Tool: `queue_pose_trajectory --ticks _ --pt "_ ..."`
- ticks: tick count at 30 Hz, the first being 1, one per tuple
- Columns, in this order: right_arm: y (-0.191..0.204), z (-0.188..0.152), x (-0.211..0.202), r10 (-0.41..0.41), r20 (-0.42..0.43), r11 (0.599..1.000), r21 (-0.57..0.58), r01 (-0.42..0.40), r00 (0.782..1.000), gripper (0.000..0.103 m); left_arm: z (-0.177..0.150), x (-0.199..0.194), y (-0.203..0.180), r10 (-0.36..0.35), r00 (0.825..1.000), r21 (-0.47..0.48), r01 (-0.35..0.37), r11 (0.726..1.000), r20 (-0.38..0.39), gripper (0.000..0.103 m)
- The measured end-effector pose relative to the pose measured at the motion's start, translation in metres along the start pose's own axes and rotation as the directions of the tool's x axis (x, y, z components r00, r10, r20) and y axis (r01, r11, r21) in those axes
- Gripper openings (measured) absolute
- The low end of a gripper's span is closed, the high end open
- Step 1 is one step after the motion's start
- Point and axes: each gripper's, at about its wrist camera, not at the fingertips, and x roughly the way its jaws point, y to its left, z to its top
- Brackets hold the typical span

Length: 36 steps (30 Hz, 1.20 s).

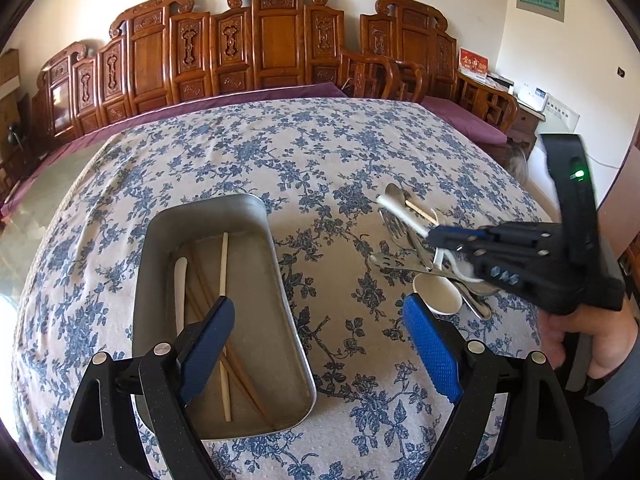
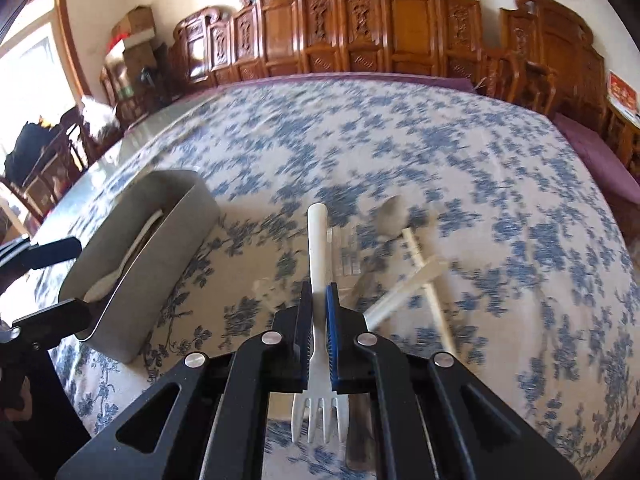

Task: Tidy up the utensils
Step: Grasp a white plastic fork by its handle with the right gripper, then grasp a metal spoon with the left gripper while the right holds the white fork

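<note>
Now your right gripper [image 2: 319, 300] pinches the white plastic fork [image 2: 318, 248] above what looks like the blurred utensil pile [image 1: 424, 256], while your left gripper [image 1: 320, 320] gapes over the metal tray [image 1: 256, 216].

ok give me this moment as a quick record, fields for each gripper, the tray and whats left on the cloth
left gripper: open, empty, above the near end of the tray
right gripper: shut on the white plastic fork, tines toward the camera, handle pointing away
metal tray: on the floral tablecloth, holds chopsticks and a white spoon
utensil pile: right of the tray, metal forks and spoons, a white spoon, a chopstick
background: carved wooden bench behind the table
</note>
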Motion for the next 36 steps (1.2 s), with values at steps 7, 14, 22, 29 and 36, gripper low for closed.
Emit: queue_pose_trajectory --ticks 7,14,22,29,36 --pt "-0.048 -0.007 -0.015 -0.095 0.018 0.993 0.067 0.094 0.995 0.008 0.013 0.005 -0.014 -0.012 1.0 0.02 0.013 1.0 -0.011 0.083" --pt "-0.081 -0.011 -0.018 -0.131 0.015 0.985 0.12 0.128 0.991 0.008 0.032 0.035 -0.043 -0.057 0.996 0.054 0.061 0.997 -0.069 0.066" --pt "-0.104 -0.013 -0.021 -0.073 0.029 0.976 0.207 0.065 0.997 0.008 0.067 0.087 -0.076 -0.126 0.981 0.066 0.137 0.988 -0.151 0.037" --pt "-0.115 -0.018 -0.021 -0.055 0.025 0.972 0.23 0.047 0.998 0.008 0.093 0.137 -0.1 -0.133 0.961 0.068 0.153 0.986 -0.241 0.022" --pt "-0.126 -0.02 -0.027 -0.047 0.045 0.962 0.272 0.033 0.998 0.008 0.103 0.179 -0.105 -0.094 0.932 0.057 0.122 0.991 -0.349 0.017"
